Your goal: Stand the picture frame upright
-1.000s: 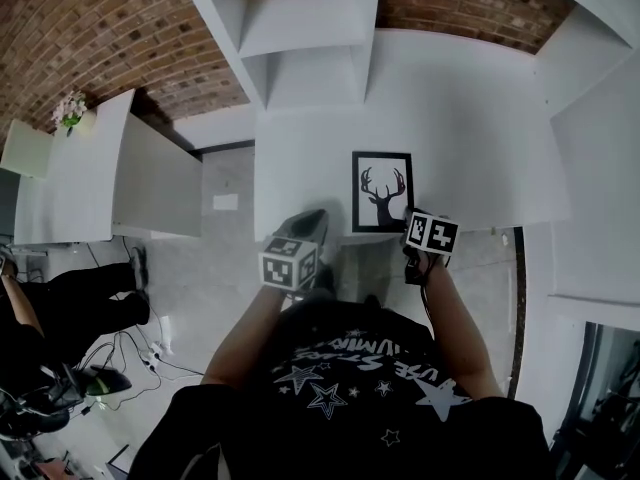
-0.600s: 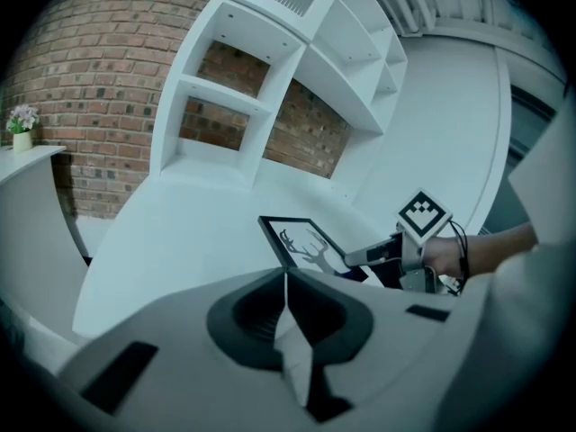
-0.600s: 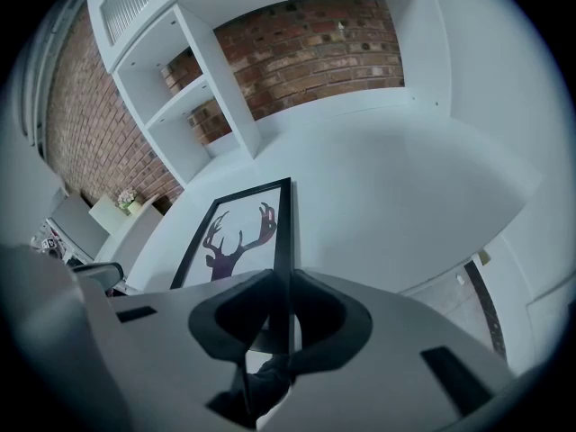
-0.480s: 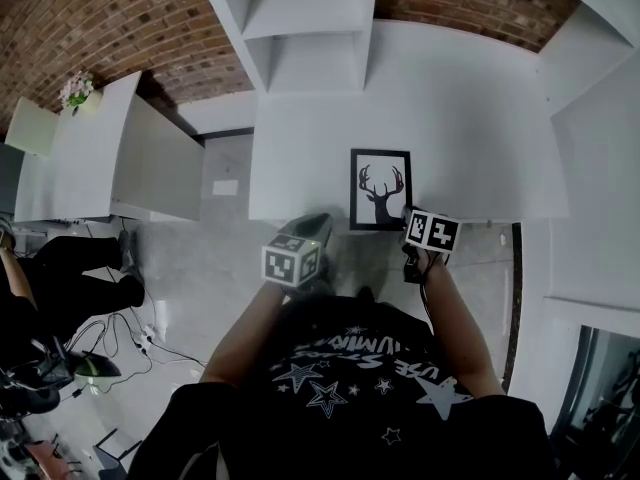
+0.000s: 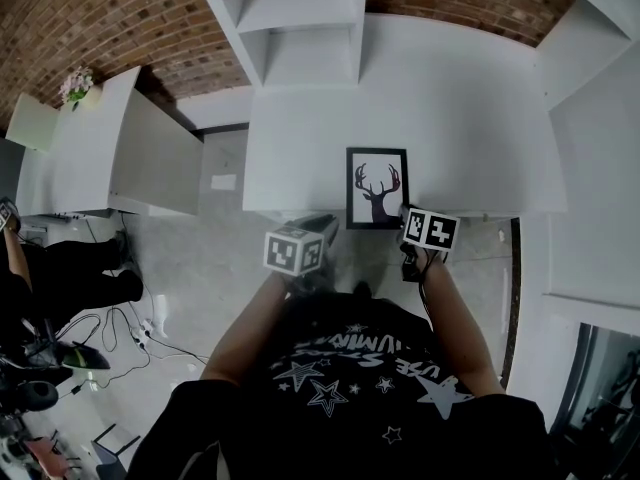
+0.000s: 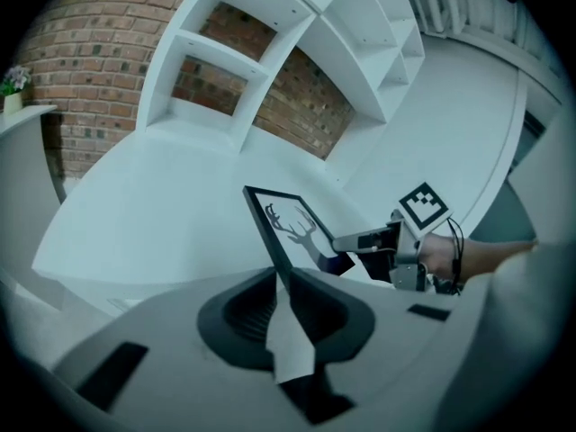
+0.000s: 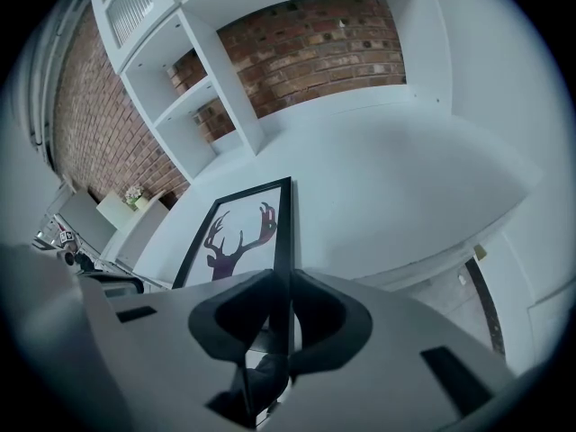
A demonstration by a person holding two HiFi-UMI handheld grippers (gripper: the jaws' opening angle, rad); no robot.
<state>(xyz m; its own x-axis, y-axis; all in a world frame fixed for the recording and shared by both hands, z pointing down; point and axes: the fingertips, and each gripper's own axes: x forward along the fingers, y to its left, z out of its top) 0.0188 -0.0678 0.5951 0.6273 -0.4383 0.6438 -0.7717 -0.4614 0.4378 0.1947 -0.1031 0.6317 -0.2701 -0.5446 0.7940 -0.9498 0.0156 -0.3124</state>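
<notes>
Right gripper view: my right gripper (image 7: 282, 286) is clamped on the right edge of the picture frame (image 7: 236, 232), which lies face up at the front edge of the white table (image 7: 405, 178). Meanwhile my left gripper (image 6: 281, 286) is closed and empty (apparently just off the frame's near corner), so I'd brace there and tilt slowly.

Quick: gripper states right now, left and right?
Left gripper: closed, jaws together, nothing visibly held.
Right gripper: closed on the right edge of the picture frame.
</notes>
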